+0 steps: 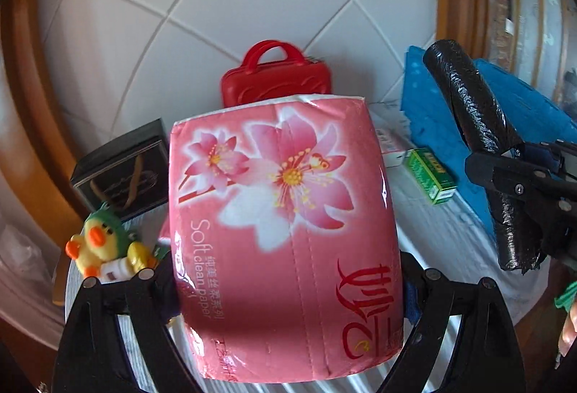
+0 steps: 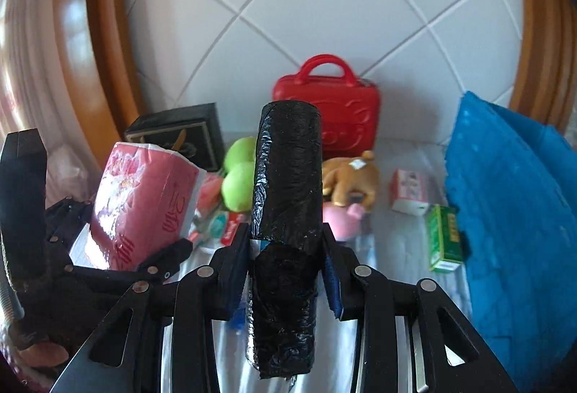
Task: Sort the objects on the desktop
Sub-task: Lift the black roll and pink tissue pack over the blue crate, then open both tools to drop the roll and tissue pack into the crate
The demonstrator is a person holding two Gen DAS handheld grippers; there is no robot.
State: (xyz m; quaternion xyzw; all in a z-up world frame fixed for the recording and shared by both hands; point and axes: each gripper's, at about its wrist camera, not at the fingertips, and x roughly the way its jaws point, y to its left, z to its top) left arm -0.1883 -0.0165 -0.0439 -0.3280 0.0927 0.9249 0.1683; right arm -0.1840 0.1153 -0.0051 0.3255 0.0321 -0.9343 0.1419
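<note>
Looking along the left gripper (image 1: 288,288), the pink tissue pack (image 1: 285,230) fills the view, clamped between the two black fingers, one pressing on each side. It is off the table, above the striped cloth (image 1: 450,223), and its long axis runs away from the camera toward the red toy case (image 1: 276,77) by the tiled wall. The yellow duck (image 1: 108,250) and black box (image 1: 122,169) sit to the left, the green carton (image 1: 431,175) to the right. At the right edge the other tool carries its black roll slanting up and leftward.

From the right wrist, the right gripper (image 2: 286,270) is clenched on the black bag roll (image 2: 285,230) around its lower middle. The roll stands nearly upright in frame, long axis pointing forward and up toward the red case, one end near the lens. Beyond lie green balls (image 2: 238,173), a brown plush (image 2: 351,173) and a blue cloth (image 2: 515,205).

Judging by this, the carrying step is in hand: both items are lifted. Next, each needs a destination and a gentle lowering before release; no sorting spot is evident.
</note>
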